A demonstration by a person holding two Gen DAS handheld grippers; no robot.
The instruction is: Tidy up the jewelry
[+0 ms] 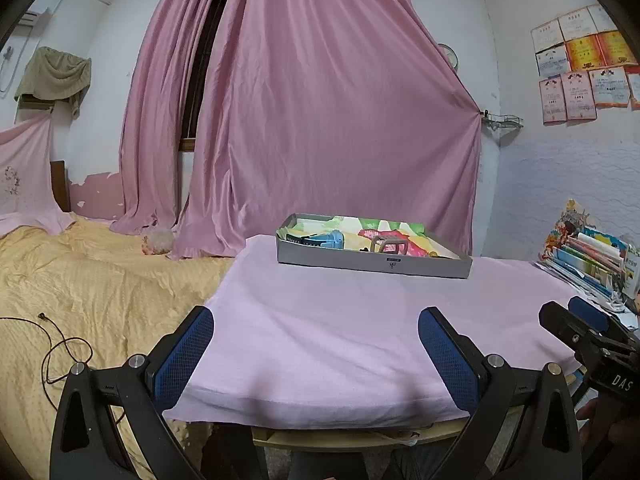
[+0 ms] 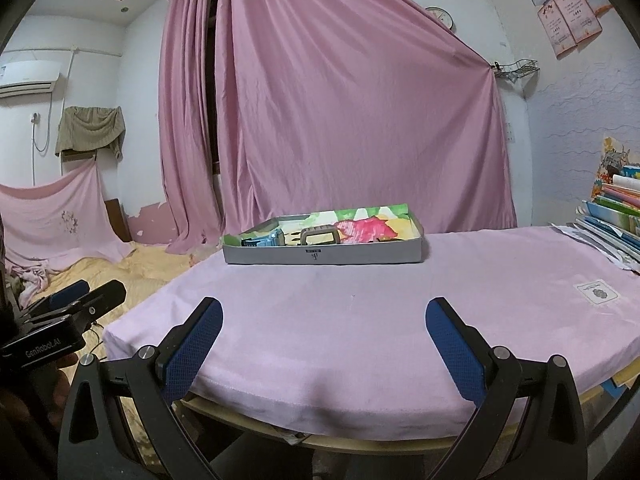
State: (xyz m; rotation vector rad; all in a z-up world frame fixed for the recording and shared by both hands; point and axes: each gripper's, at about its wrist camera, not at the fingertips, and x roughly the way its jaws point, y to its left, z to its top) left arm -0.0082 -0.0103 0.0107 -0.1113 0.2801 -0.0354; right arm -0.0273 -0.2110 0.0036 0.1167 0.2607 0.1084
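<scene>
A shallow grey box [image 1: 372, 265] [image 2: 324, 255] with a colourful lining stands at the far side of the pink-covered table [image 1: 340, 320] [image 2: 360, 320]. Inside it lie a blue watch-like item [image 1: 326, 240] [image 2: 266, 240] and a tan square-framed watch-like item [image 1: 388, 245] [image 2: 320, 236]. My left gripper [image 1: 316, 320] hovers open over the table's near edge, empty. My right gripper [image 2: 324, 312] is open too, empty, near the front edge. Each gripper shows at the rim of the other's view: the right gripper [image 1: 576, 316] and the left gripper [image 2: 86, 292].
A stack of books and papers [image 1: 592, 256] [image 2: 616, 216] sits on the table's right end. A white label [image 2: 597, 292] lies on the cloth. A yellow-covered bed [image 1: 80, 280] with a dark cable [image 1: 60, 344] lies to the left. Pink curtains [image 1: 320, 100] hang behind.
</scene>
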